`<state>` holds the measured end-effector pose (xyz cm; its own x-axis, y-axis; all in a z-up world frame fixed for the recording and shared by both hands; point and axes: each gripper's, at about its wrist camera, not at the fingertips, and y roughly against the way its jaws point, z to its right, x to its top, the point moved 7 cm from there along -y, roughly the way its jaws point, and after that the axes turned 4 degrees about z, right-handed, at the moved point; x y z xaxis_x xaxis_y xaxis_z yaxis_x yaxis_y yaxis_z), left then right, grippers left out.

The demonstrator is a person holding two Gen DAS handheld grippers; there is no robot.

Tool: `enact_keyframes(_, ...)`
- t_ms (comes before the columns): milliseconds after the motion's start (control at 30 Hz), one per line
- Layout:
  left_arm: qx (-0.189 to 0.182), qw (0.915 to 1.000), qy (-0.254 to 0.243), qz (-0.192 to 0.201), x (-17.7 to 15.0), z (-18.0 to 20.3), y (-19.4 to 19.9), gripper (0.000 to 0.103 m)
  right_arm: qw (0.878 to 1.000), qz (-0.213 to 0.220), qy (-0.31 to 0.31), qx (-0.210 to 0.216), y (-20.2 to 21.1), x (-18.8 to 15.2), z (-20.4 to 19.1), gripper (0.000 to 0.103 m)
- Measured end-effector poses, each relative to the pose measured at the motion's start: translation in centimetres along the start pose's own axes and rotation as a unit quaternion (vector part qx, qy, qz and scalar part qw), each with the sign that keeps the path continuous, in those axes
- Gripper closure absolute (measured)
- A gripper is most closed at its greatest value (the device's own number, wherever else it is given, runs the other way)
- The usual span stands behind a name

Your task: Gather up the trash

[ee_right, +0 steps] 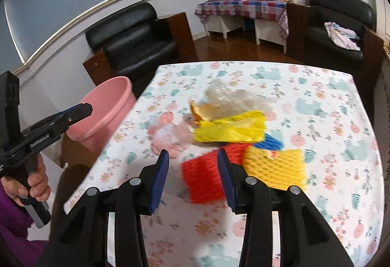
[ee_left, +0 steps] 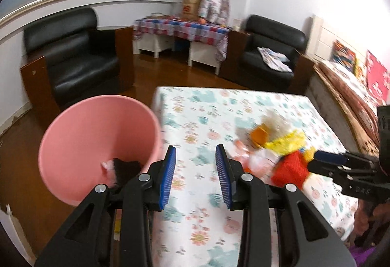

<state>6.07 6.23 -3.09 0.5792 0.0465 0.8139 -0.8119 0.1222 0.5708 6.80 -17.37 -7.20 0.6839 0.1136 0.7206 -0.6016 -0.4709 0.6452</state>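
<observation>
Both empty: left tool (ee_left: 195, 157) spread over the counter (ee_left: 195, 106), pink bin (ee_left: 97, 135) just left of it. Right tool (ee_right: 193, 162) spread too, red foam net (ee_right: 203, 179) between and under its tips, untouched; yellow bag (ee_right: 231, 130) and clear plastic (ee_right: 231, 98) ahead.

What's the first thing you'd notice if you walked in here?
Probably the bright heap of trash in the middle of the flowery table: yellow plastic, red and yellow foam nets, crinkly clear wrap. Next, the big pink bucket beside the table's left edge, with some scraps already inside.
</observation>
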Motion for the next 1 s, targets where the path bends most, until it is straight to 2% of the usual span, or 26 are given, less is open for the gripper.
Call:
enact_keyframes(200, -0.029, 0.9985, -0.041, -0.022, -0.8, 3.3, -1.2, 0.069, 1.0, -0.004, 0.002, -0.03, 0.5, -1.2, 1.9, 0.062)
enact_keyframes(367, -0.046, 0.9971, -0.051, -0.034, -1.0, 4.8, -2.1, 0.069, 0.999, -0.002, -0.013, -0.039, 0.5, -1.4, 3.2, 0.062)
enact_keyframes(700, -0.086, 0.9926, -0.074, -0.044, 0.9, 9.2, -4.7, 0.069, 0.999, -0.004, -0.015, -0.044, -0.5, -1.7, 4.1, 0.062)
enact_keyframes(1000, -0.096, 0.9896, -0.086, -0.064, 2.7, 12.6, -9.9, 0.069, 0.998, -0.008, -0.032, -0.047, -1.5, -1.5, 5.7, 0.062)
